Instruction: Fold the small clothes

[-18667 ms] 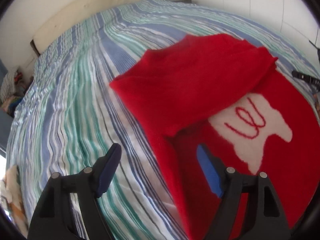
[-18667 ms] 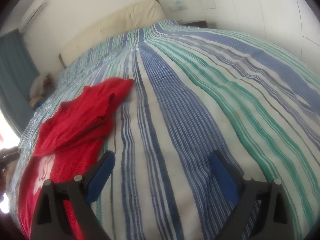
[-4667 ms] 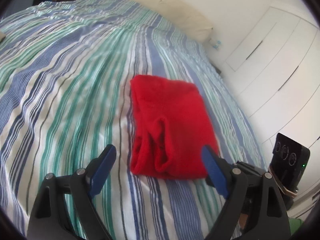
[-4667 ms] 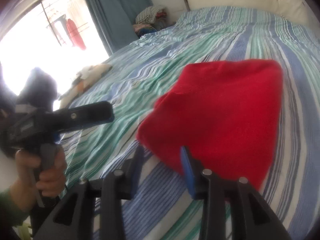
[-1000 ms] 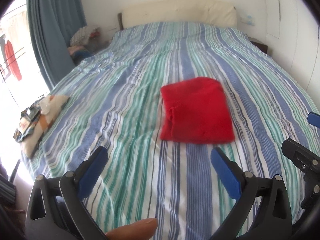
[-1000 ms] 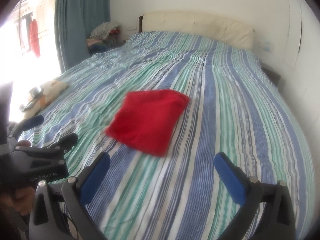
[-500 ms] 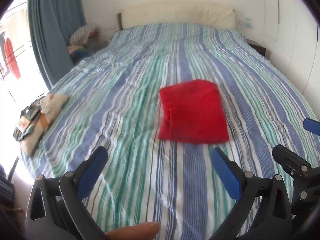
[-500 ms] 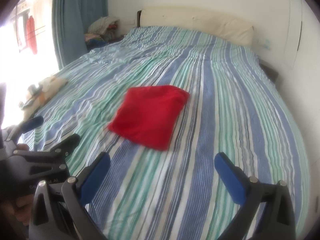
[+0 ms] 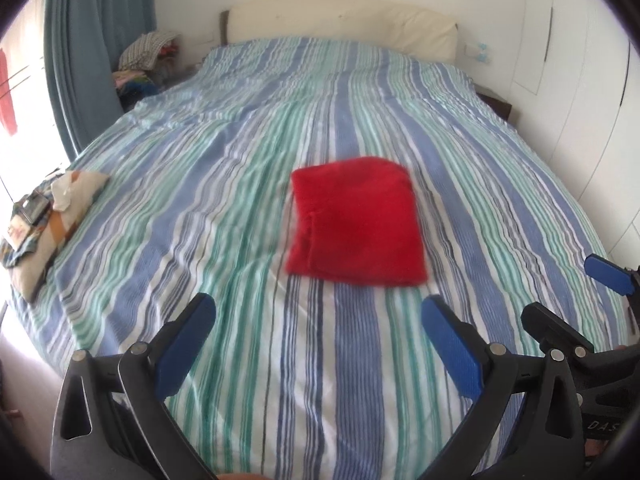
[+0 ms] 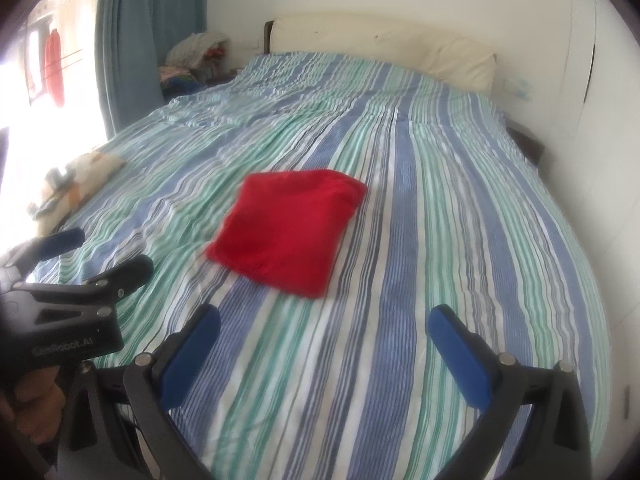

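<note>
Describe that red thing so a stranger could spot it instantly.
Look at the big bed with the blue, green and white striped cover. Near its middle lies a folded red garment, a neat flat rectangle. It is the only solid red item on the bed; the patterned cushion sits at the edge.

- The left gripper (image 9: 318,340) has a black plastic frame with triangular cut-outs and two long fingers faced with blue pads (image 9: 182,354).
- Round silver screws sit at its finger joints.
- The right gripper (image 10: 322,350) is of the same build: black frame, blue pads (image 10: 460,360), silver screws.
- Pale lettering on the left gripper's body, seen from the right wrist, is blurred; it may end in "bot.AI".
</note>
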`<state>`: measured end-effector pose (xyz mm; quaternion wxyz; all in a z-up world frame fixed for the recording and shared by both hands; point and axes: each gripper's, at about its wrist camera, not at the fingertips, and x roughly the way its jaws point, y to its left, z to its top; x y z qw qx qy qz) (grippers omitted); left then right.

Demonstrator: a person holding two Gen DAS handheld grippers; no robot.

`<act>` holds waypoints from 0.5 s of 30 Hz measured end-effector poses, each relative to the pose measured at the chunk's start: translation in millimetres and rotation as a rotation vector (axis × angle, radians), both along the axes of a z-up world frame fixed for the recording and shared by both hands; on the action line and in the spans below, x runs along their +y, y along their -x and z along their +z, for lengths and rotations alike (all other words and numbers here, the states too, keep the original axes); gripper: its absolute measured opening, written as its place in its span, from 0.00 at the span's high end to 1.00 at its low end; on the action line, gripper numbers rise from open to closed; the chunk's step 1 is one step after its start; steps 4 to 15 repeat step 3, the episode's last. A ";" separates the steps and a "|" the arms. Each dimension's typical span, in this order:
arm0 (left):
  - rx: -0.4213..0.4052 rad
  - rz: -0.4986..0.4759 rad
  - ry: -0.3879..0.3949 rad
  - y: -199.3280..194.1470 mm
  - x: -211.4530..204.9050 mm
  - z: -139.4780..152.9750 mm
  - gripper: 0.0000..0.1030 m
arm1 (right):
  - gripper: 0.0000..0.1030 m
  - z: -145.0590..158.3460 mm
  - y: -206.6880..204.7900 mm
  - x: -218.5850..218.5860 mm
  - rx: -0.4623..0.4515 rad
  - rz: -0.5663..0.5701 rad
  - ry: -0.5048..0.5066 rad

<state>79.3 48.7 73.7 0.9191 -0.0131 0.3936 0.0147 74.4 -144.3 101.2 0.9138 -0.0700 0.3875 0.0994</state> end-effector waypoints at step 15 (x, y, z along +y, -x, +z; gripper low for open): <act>-0.019 0.015 -0.041 1.5 -3.1 1.7 0.00 | 0.00 0.8 -0.4 -1.6 -0.002 -0.004 -0.006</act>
